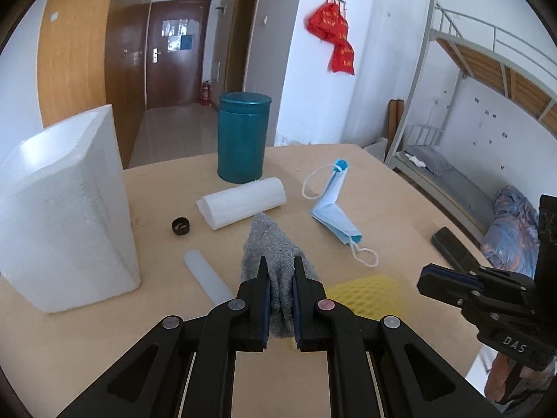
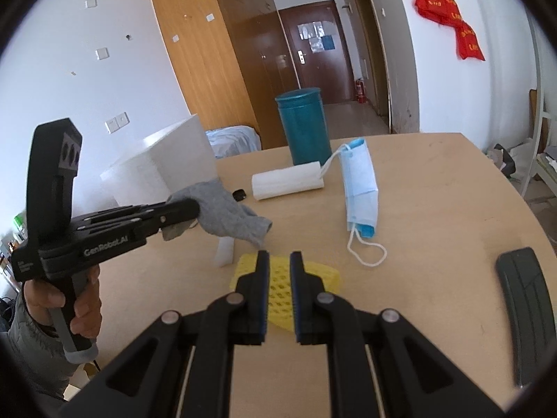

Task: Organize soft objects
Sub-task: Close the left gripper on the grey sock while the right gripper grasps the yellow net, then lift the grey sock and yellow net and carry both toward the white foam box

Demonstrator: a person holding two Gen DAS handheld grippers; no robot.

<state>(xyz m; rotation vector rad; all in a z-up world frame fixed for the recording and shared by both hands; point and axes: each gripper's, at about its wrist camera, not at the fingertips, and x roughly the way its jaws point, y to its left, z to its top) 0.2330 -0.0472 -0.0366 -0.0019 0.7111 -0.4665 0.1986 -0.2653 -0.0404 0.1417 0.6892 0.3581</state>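
A: Grey sock [image 1: 275,244] – where?
B: Clamped in left gripper [image 1: 280,271], lifted above table [image 1: 383,181].
A: Right gripper [image 2: 279,261]?
B: Closed, nothing inside. Over yellow foam net [image 2: 278,278], near face mask [image 2: 360,188].

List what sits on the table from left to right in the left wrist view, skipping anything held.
White foam block → black cap → translucent tube → white roll → blue mask → black phone.
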